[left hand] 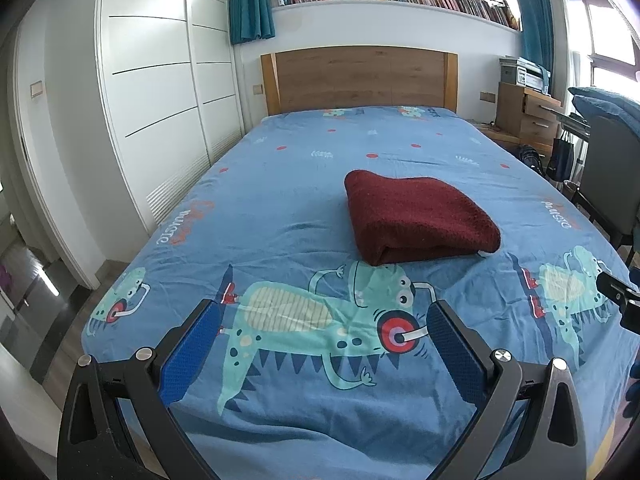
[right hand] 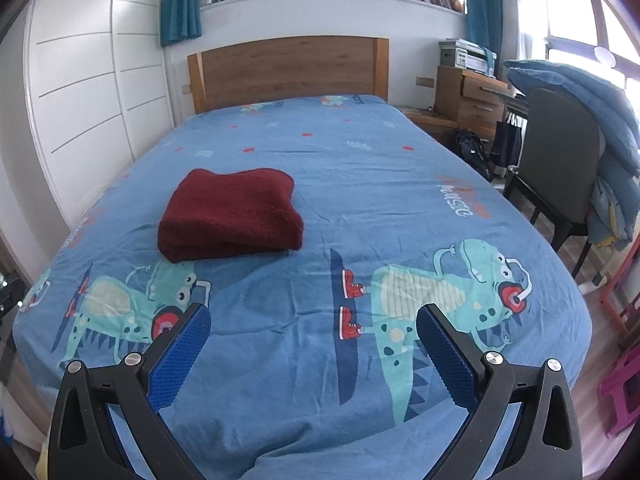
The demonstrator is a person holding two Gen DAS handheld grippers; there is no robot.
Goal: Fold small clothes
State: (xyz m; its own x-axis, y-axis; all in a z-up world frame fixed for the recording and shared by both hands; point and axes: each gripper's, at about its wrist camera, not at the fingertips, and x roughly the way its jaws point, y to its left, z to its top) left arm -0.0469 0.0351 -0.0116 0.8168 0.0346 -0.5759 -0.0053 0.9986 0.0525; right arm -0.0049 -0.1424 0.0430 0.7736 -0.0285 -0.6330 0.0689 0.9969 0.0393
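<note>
Dark red and folded thick, the cloth (left hand: 420,218) lies near the middle of the bed (left hand: 280,184), ahead of both your tongs. Start on the left: your left tongs (left hand: 324,320) are wide open and hold nothing, and the cloth sits ahead and a little to their right. Your right tongs (right hand: 314,320) are wide open too, holding nothing, and the cloth (right hand: 232,216) lies ahead and to their left. So it rests between your two hands, about as near to one as the other, I think. Its long side runs across the bed, with the folded edge facing you. Blue sheet lies bare all round it, so you have room to move. A chair (right hand: 560,168) stands off the right side, well apart
</note>
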